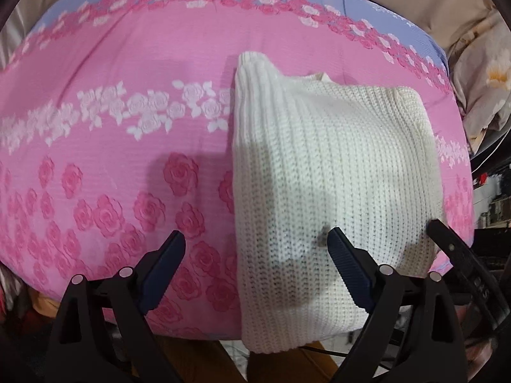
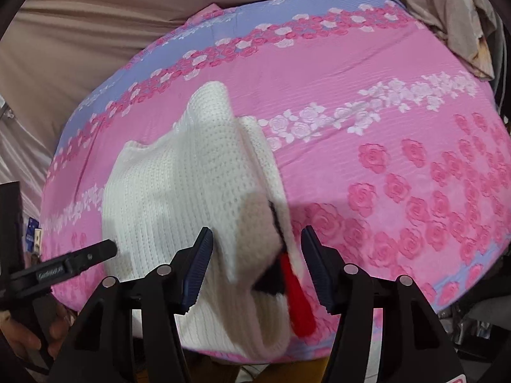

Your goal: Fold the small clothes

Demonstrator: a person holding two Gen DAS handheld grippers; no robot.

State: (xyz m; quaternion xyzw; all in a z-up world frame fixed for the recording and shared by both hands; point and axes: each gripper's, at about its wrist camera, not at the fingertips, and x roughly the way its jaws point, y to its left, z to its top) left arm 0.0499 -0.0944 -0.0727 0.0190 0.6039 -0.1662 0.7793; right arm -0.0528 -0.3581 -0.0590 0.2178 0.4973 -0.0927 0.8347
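A pink sheet [image 1: 127,73] printed with roses covers the bed, with a band of white roses across its middle and a lilac strip [image 2: 287,9] along the far edge. Beyond that edge lies plain beige cloth [image 2: 95,25]. At the far right corner sits a crumpled grey flowered blanket [image 1: 479,73]. Dim clutter [image 1: 491,198] shows past the right edge.

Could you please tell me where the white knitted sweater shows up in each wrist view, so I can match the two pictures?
Left wrist view: the white knitted sweater lies right of centre, reaching down to the lower edge of the bedding.
Right wrist view: it sits left of centre and low, its near part between the open fingers of the right hand-held gripper.
Shared landmark: the band of white roses on the pink floral bedspread.
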